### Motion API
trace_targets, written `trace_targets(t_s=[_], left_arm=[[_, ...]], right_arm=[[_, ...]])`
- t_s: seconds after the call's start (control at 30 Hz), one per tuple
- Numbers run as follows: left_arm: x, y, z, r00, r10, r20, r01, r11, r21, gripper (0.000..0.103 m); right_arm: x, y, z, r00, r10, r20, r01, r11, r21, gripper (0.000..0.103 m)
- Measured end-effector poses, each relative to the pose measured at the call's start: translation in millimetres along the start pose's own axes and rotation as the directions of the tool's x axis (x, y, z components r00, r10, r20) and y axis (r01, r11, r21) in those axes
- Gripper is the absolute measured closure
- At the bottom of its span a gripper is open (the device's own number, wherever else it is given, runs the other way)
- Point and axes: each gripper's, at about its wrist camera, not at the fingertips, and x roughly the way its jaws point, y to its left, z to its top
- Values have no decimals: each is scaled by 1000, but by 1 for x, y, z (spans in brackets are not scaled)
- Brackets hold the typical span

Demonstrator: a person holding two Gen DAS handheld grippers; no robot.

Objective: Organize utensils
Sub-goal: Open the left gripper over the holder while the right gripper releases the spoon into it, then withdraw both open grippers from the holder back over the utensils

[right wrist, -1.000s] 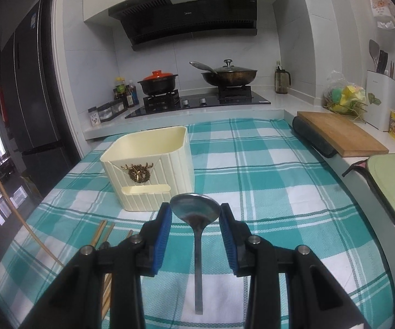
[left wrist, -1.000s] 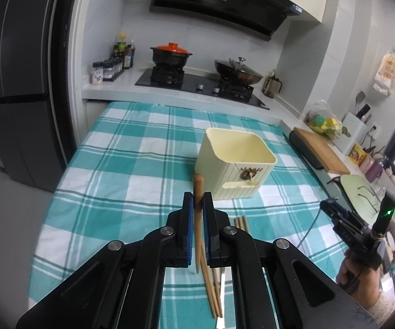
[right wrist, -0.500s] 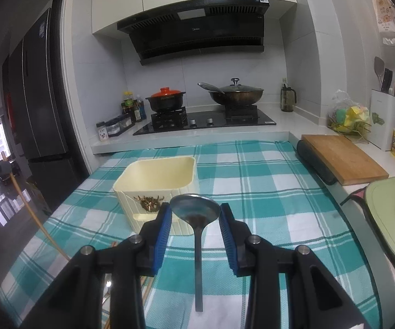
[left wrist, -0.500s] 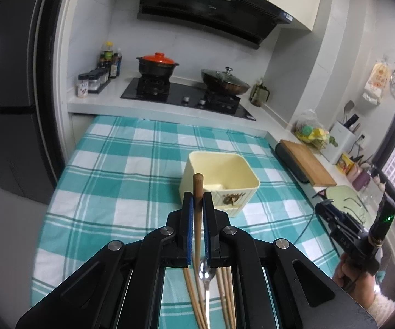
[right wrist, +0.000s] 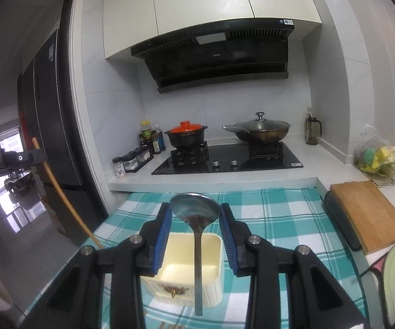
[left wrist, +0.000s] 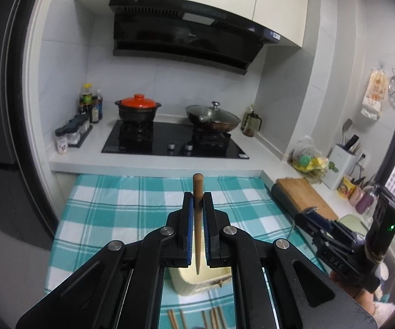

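My left gripper [left wrist: 196,201] is shut on a wooden chopstick [left wrist: 197,219], whose thin end hangs over the cream square holder [left wrist: 194,281] below. My right gripper [right wrist: 196,211] is shut on the bowl of a metal spoon [right wrist: 196,209]; the spoon's handle hangs down above the same cream holder [right wrist: 189,271]. Several loose chopsticks [left wrist: 211,319] lie on the teal checked cloth [left wrist: 131,208] in front of the holder. The left gripper with its chopstick [right wrist: 60,192] shows at the left edge of the right wrist view, and the right gripper [left wrist: 307,216] at the right of the left wrist view.
Behind the table a white counter [right wrist: 252,179] carries a black hob with a red-lidded pot [right wrist: 186,134] and a wok [right wrist: 257,131]. A wooden cutting board [right wrist: 367,213] lies to the right. A dark fridge [right wrist: 46,137] stands at the left.
Both grippers rose from the cloth, each with its utensil, and moved forward over the cream holder. The loose chopsticks stayed on the cloth.
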Motion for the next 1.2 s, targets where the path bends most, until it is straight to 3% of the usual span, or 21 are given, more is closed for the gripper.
trace_targets(t_s=[0.2, 0.43, 0.63, 0.7, 0.77, 0.83, 0.9, 0.97, 1.07, 1.13, 1.2], left_arm=[[88, -4, -16, 988, 31, -148, -28, 999, 20, 98], [172, 5, -58, 937, 40, -348, -40, 999, 7, 98], [198, 4, -66, 928, 84, -363, -78, 996, 32, 96], [202, 2, -64, 923, 103, -371, -96, 995, 39, 86], [194, 0, -62, 929, 110, -353, -102, 994, 41, 67], [171, -1, -59, 942, 94, -322, -86, 996, 38, 61], [140, 1, -58, 954, 82, -288, -72, 996, 46, 50], [97, 4, -64, 967, 76, -245, -64, 996, 58, 30], [30, 10, -91, 975, 73, -209, -53, 994, 100, 14], [-12, 12, -123, 978, 96, -184, -72, 989, 129, 11], [-47, 13, -161, 979, 116, -169, -91, 985, 148, 9]], right_arm=[[75, -14, 2, 997, 50, -61, -47, 997, 54, 67], [162, -47, -41, 962, 50, -268, -16, 992, 125, 67], [193, -58, -59, 934, 31, -355, 13, 992, 123, 67], [201, -59, -59, 927, 24, -375, 20, 994, 112, 66], [206, -59, -55, 921, 17, -390, 27, 994, 107, 62], [202, -57, -48, 919, 10, -394, 34, 994, 104, 61], [183, -55, -37, 930, 24, -367, 17, 994, 108, 61], [153, -51, -25, 943, 37, -331, -8, 996, 90, 61], [92, -40, -18, 954, 52, -296, -47, 999, 22, 59], [48, -33, -26, 957, 48, -285, -61, 997, -38, 48], [6, -25, -47, 960, 30, -277, -64, 992, -113, 48]])
